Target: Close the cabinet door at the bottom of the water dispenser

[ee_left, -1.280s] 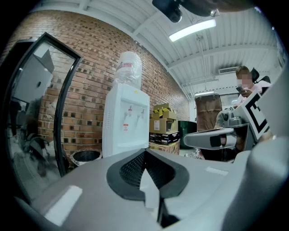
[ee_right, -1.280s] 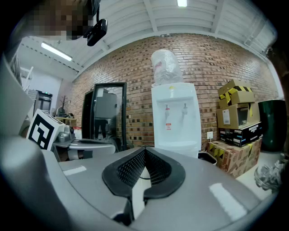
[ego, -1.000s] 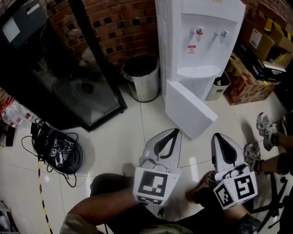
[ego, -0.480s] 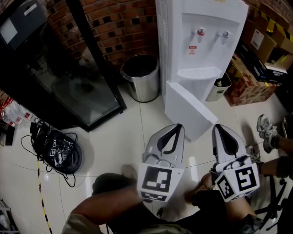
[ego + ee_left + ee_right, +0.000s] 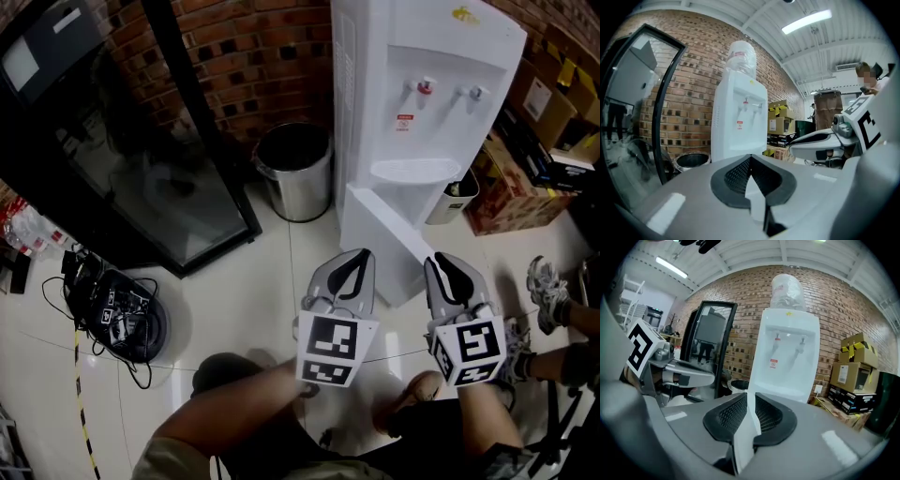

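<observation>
The white water dispenser (image 5: pixel 422 94) stands against the brick wall. Its bottom cabinet door (image 5: pixel 394 244) hangs open, swung out toward me over the tiled floor. My left gripper (image 5: pixel 360 255) is shut and holds nothing, its tip close to the door's left side. My right gripper (image 5: pixel 434 260) is also shut and holds nothing, its tip at the door's lower right end. I cannot tell whether either one touches the door. In the left gripper view the dispenser (image 5: pixel 740 122) rises beyond the closed jaws. In the right gripper view the dispenser (image 5: pixel 787 357) stands straight ahead.
A steel waste bin (image 5: pixel 293 167) stands left of the dispenser, beside a black glass-fronted cabinet (image 5: pixel 141 159). A small white bin (image 5: pixel 457 197) and cardboard boxes (image 5: pixel 534 122) crowd the right. A round device with tangled cables (image 5: pixel 127 314) lies at the left. A person's shoe (image 5: pixel 544 277) is at the right.
Both grippers have moved forward and closer together, up to the open door. The door itself looks about as far open as before.
</observation>
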